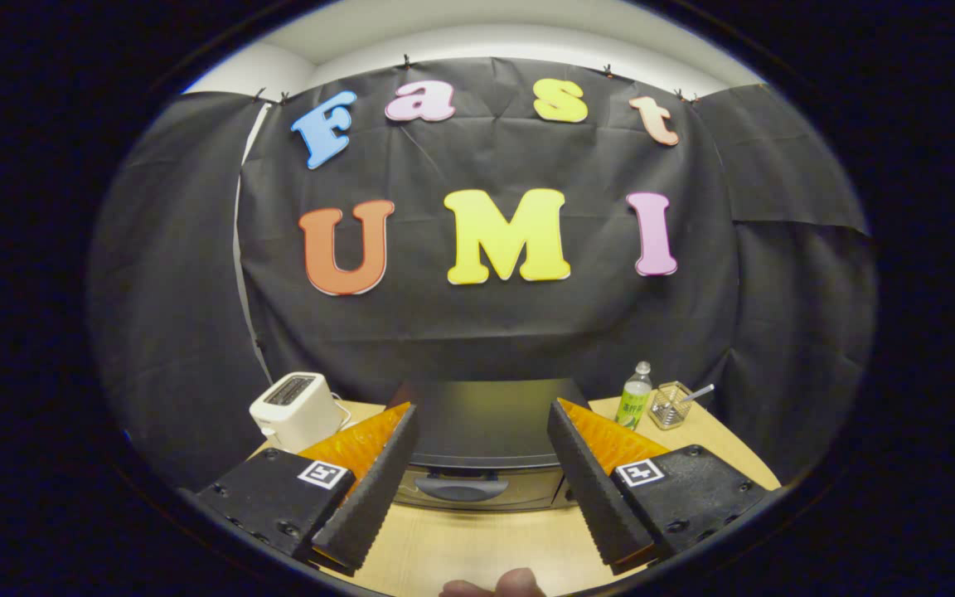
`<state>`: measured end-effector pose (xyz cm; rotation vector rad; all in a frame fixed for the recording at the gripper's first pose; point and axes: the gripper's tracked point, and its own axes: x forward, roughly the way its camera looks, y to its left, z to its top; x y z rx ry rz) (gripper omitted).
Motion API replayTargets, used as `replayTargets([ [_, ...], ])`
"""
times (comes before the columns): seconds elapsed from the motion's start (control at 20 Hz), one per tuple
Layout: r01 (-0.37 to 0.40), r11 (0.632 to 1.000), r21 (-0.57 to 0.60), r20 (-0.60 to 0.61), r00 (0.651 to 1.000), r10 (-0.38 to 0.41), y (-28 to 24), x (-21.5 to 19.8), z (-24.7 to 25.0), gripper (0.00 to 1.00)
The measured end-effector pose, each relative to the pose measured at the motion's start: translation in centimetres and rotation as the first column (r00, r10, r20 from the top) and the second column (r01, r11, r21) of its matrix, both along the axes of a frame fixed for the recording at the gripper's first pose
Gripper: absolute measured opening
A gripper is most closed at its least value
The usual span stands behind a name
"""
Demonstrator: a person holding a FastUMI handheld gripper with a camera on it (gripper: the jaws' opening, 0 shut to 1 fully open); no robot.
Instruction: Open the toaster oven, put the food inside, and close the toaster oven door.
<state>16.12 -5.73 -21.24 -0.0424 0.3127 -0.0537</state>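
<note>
A dark toaster oven [486, 427] stands on the wooden table [461, 547], straight ahead and beyond my fingertips. Its door is closed, with the handle [461, 487] showing low on the front, between the two fingers. My gripper [482, 423] hovers above the table in front of the oven, open, with nothing between its fingers. The left finger [374, 489] and the right finger [589, 489] stand wide apart, framing the oven's front.
A white pop-up toaster [295, 409] sits on the table left of the oven. To the right stand a small green-labelled bottle [634, 396] and a clear glass cup [670, 405] with a spoon in it. A fingertip [498, 585] shows at the near table edge.
</note>
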Motion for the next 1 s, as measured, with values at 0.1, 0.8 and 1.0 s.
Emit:
replayTargets([
  [0.1, -0.007, 1.000, -0.017, -0.059, 0.998, 0.006, 0.2, 1.8, -3.9, 1.00],
  [0.8, 0.064, 0.998, -0.013, -0.251, 0.966, -0.065, 0.6, 5.1, -15.2, 1.00],
  [1.0, 0.063, 0.998, -0.022, -0.274, 0.959, -0.067, 0.9, 3.3, -15.4, 1.00],
])
